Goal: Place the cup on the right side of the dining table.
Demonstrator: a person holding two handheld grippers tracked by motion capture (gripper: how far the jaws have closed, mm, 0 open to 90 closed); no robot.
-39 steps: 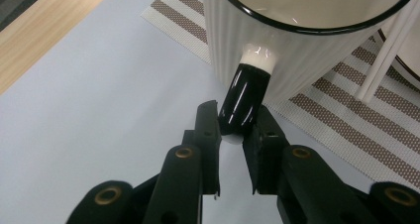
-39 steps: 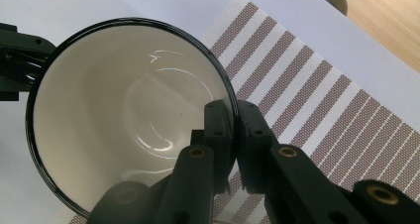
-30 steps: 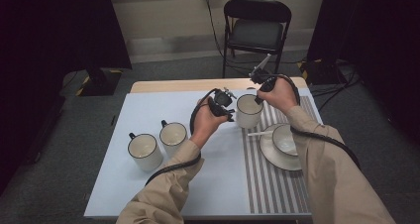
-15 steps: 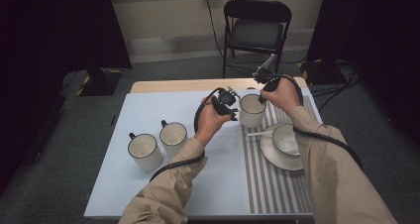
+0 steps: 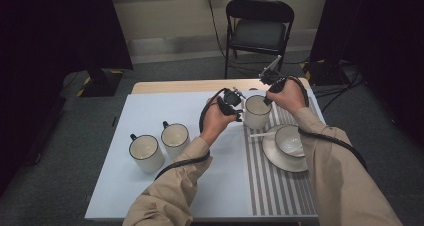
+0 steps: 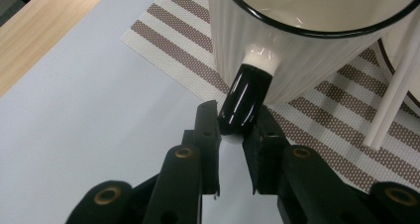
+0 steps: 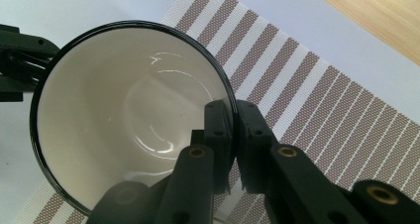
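High view. We record a cream ribbed ceramic mug with a black rim (image 5: 256, 112) standing at the left edge of a striped brown-and-white woven placemat (image 5: 280, 186), on a pale blue-white table cover (image 5: 150, 196). The left gripper (image 5: 236, 106) meets the mug from its left side; the right gripper (image 5: 266, 99) comes onto its far right rim. Just beside the mug, nearer us on the placemat, we list a cream cup on a matching saucer (image 5: 290, 142) with a white stirrer (image 5: 261, 134) lying across the saucer edge. Well apart, on the left of the cover, stand two more cream black-rimmed mugs (image 5: 146, 153) (image 5: 175, 140). A black folding chair (image 5: 259, 32) stands beyond the table.

Left gripper view. We note the left gripper (image 6: 233, 135) with its jaws drawn narrow, clamped on the mug's glossy black handle (image 6: 245, 102), one pad on either side. The mug body (image 6: 297, 50) rises just behind, over the placemat stripes (image 6: 327, 115).

Right gripper view. We note the right gripper (image 7: 232, 135) with jaws closed tight on the mug wall: one jaw inside the rim (image 7: 218, 70), the other outside. The mug interior (image 7: 133, 120) is bare and glossy. The left gripper shows as a dark shape at the far side (image 7: 20, 60).
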